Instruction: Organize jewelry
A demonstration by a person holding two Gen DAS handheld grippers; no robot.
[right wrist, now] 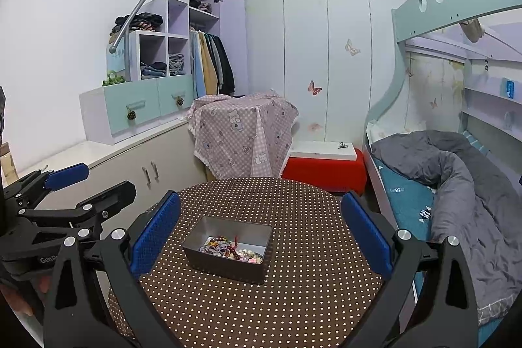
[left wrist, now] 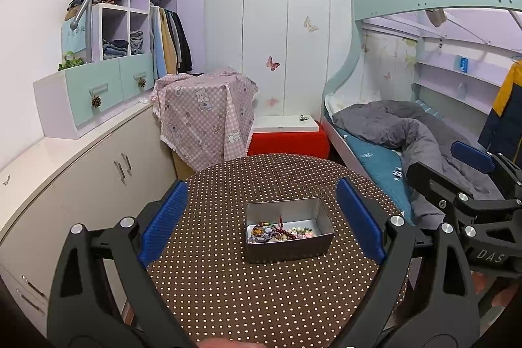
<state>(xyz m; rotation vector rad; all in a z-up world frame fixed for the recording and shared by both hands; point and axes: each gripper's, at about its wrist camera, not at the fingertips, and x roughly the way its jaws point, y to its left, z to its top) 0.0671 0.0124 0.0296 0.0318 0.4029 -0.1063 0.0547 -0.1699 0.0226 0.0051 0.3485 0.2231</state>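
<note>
A grey metal tin (left wrist: 321,235) stands open on a round table with a brown dotted cloth (left wrist: 261,292). Inside lies a tangle of jewelry (left wrist: 277,232): beaded bracelets in red, white and mixed colours. The tin (right wrist: 228,266) and the jewelry (right wrist: 230,248) also show in the right wrist view. My left gripper (left wrist: 261,217) is open and empty, held above the table with the tin between its blue pads. My right gripper (right wrist: 261,230) is open and empty, likewise behind the tin. Each gripper shows at the edge of the other's view.
A white cabinet (left wrist: 81,185) runs along the left. A box under a pink checked cloth (left wrist: 205,113) and a red stool with a white top (left wrist: 287,136) stand behind the table. A bunk bed with a grey duvet (left wrist: 407,132) is on the right.
</note>
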